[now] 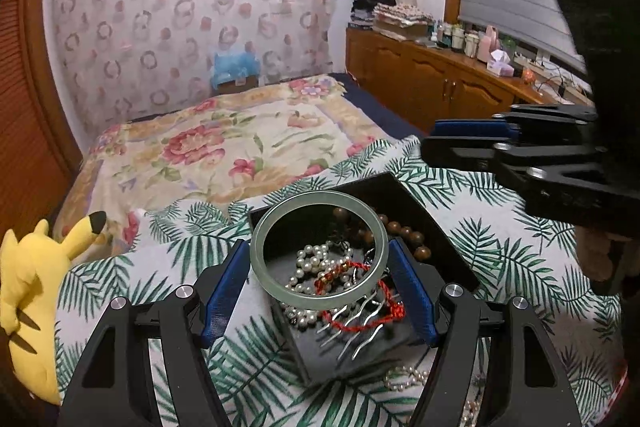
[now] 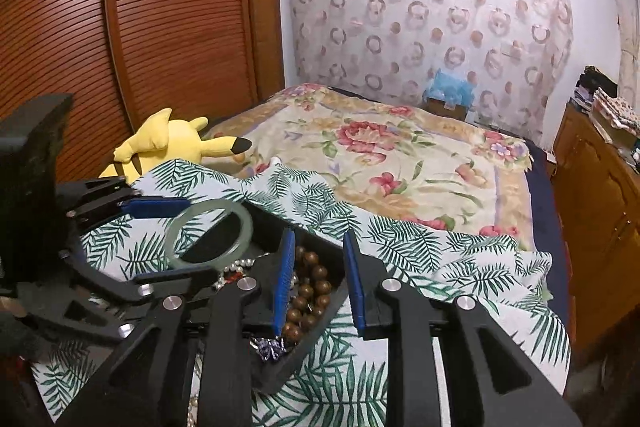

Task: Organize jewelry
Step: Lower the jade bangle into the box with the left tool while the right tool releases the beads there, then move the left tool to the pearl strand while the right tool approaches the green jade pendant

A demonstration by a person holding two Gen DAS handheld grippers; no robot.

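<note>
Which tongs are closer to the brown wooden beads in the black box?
Right. The right tongs hover open directly over the brown wooden beads; the left tongs, holding the green bangle, sit beside them.

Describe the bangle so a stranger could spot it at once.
On the leaf-print cloth over the bed sits a black box of jewelry. Above it, the left gripper clamps the bangle: one smooth, pale green rigid ring, unlike the pearls and wooden beads below.
</note>
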